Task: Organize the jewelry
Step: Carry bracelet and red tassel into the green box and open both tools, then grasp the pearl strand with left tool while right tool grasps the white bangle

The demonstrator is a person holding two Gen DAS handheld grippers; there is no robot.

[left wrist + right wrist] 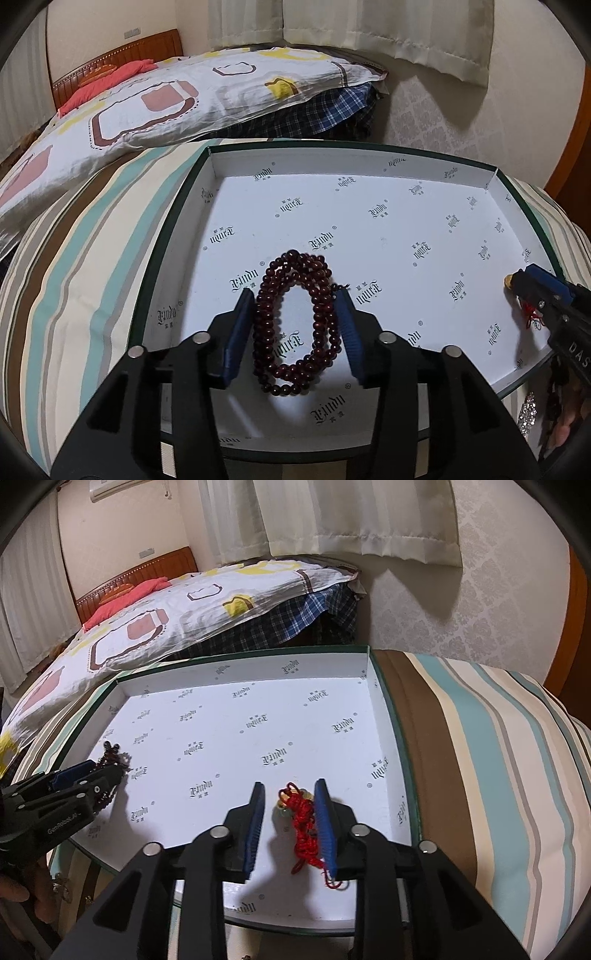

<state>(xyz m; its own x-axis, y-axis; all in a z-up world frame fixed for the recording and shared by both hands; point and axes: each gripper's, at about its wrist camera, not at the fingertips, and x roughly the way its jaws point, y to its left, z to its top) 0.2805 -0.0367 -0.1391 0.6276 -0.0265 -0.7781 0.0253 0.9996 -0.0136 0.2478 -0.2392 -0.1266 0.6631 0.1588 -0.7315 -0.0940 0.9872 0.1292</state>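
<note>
A shallow white box (351,162) with a dark green rim lies on a striped bed cover. A long strand of dark red beads (262,317), coiled in a loop, rests on its floor between the blue pads of my left gripper (295,291). The pads stand open at either side of the loop. In the right wrist view, a red knotted cord with a small gold charm (303,823) lies in the box (240,664) between the pads of my right gripper (289,783). This gripper is open, and the cord leans against the right pad. Each gripper also shows in the other view, the right gripper (517,280) and the left gripper (110,771).
The striped cover (498,757) surrounds the box. Beyond it lie a patterned quilt (166,99), a plaid cloth (314,114) and curtains over a papered wall. A sparkly piece of jewellery (526,410) lies just outside the box's near right edge. A hand (14,890) holds the left gripper.
</note>
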